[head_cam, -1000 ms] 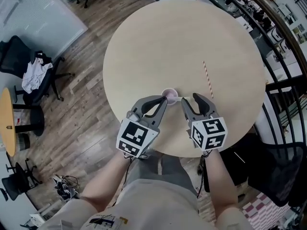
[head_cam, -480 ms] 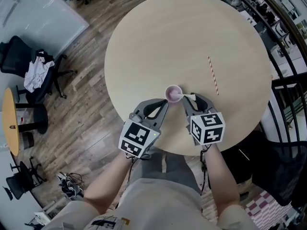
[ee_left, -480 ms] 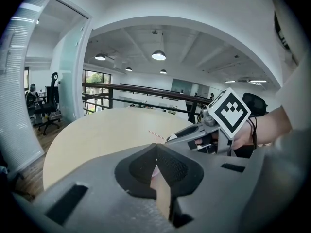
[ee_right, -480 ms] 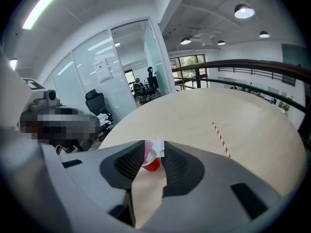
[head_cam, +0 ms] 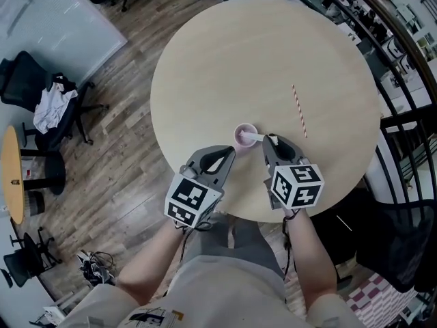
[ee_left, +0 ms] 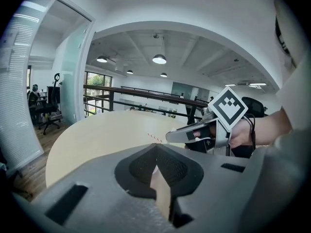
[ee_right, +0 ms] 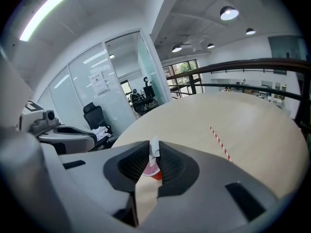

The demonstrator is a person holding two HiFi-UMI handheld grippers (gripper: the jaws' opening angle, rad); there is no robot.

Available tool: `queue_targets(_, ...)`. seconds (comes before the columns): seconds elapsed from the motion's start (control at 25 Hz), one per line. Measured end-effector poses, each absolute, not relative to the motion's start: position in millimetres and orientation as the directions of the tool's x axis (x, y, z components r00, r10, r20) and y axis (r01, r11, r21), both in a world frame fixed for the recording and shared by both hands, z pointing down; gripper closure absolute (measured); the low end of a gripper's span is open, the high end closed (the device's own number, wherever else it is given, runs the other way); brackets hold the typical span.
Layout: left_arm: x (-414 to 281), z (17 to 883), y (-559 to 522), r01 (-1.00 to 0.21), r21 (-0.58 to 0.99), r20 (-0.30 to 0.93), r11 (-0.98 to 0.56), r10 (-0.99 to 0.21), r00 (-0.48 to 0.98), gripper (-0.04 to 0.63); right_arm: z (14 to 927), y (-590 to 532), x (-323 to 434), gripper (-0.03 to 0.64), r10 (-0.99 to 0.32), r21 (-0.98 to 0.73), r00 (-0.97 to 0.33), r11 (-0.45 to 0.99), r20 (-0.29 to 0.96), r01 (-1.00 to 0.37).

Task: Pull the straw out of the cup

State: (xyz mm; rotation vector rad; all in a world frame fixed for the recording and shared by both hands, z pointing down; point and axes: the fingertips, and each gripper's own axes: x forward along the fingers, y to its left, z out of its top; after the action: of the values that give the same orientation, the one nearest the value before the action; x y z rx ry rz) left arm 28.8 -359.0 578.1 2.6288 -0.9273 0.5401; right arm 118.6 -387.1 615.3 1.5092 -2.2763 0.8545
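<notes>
A small pink cup (head_cam: 245,134) stands on the round wooden table (head_cam: 225,60) near its front edge, and it shows low between the right jaws (ee_right: 151,171). A white straw (head_cam: 254,138) leans out of it to the right. My right gripper (head_cam: 271,141) is closing its jaws on the straw's upper end (ee_right: 154,148), and the tips pinch it. My left gripper (head_cam: 228,152) is shut on nothing, a little short of the cup on its near left. Only bare table shows past its tips (ee_left: 156,149).
A red-and-white striped straw (head_cam: 298,111) lies loose on the table to the right of the cup. Black office chairs (head_cam: 41,94) and a small orange table (head_cam: 10,176) stand on the wooden floor at left. A dark railing (head_cam: 410,115) runs along the right.
The right jaws went from wide open beside the cup to pinched on the white straw. The left gripper drew back a little from the cup toward the person.
</notes>
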Motion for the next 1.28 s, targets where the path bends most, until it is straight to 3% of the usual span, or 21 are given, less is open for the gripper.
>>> queue_targets(0.68,16,422,-325,-0.607,-0.018,0.233,-0.795,-0.593,0.771,0.583,414,-349,129,0.565,-0.91,-0.191,-0.357,0.32,0.21,-0.928)
queue_targets(1.28,11,285,-269,-0.613,-0.061,-0.022,-0.788,-0.613,0.79,0.583,275,-264,137,0.565,-0.941,0.034,-0.336,0.335,-0.029,-0.942)
